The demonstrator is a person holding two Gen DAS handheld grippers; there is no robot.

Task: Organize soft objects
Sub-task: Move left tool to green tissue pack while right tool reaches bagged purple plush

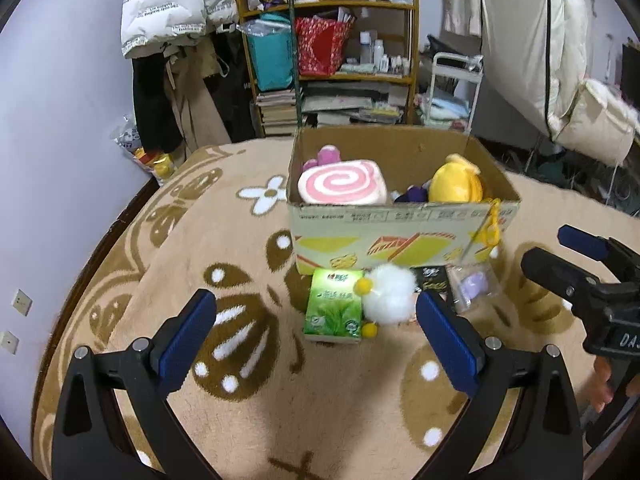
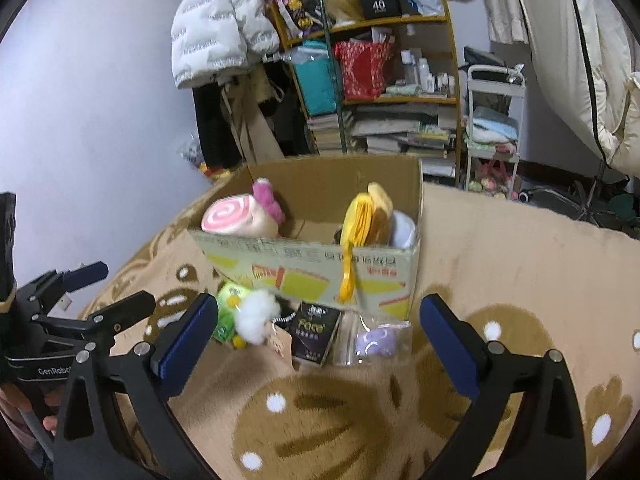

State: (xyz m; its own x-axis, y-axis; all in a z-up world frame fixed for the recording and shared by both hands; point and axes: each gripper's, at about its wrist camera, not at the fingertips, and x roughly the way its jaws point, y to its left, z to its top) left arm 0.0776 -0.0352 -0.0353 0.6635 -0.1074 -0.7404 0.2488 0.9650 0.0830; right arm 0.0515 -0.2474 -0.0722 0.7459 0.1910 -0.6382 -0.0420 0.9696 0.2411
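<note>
Left wrist view, left to right. The left gripper (image 1: pixel 316 332) is spread wide and holds nothing; its blue pads (image 1: pixel 186 338) frame the items lying on the blanket (image 1: pixel 240 264). Between them lie a green tissue pack (image 1: pixel 334 306) and, touching its right edge, a white pom-pom (image 1: pixel 390 294) with small yellow balls. Right of these lie a black packet (image 1: pixel 432 278) and a clear bag (image 1: pixel 474 286) with a lilac item inside. All four lie just before the front wall of the box (image 1: pixel 400 236). Inside the box, a pink swirl roll (image 1: pixel 342 184) sits at left, a pink plush behind it, and a yellow plush (image 1: pixel 454 184) at right with a dark purple item between them. At far right the right gripper (image 1: pixel 576 256) enters, seen from the side; a fingertip of the holding hand shows beneath it.

Right wrist view, left to right. This view alone shows the left gripper (image 2: pixel 92 288) from the side, level with the box front, and the black packet's printed face (image 2: pixel 314 332). The right gripper (image 2: pixel 320 332) is likewise spread wide and empty, aimed at the packet and clear bag (image 2: pixel 376 342). The yellow plush (image 2: pixel 366 216) is seen edge-on, its yellow cord (image 2: pixel 347 276) hanging over the box's front wall, with a white item behind it hidden from the left view. A shelf (image 2: pixel 400 100) stands beyond.
</note>
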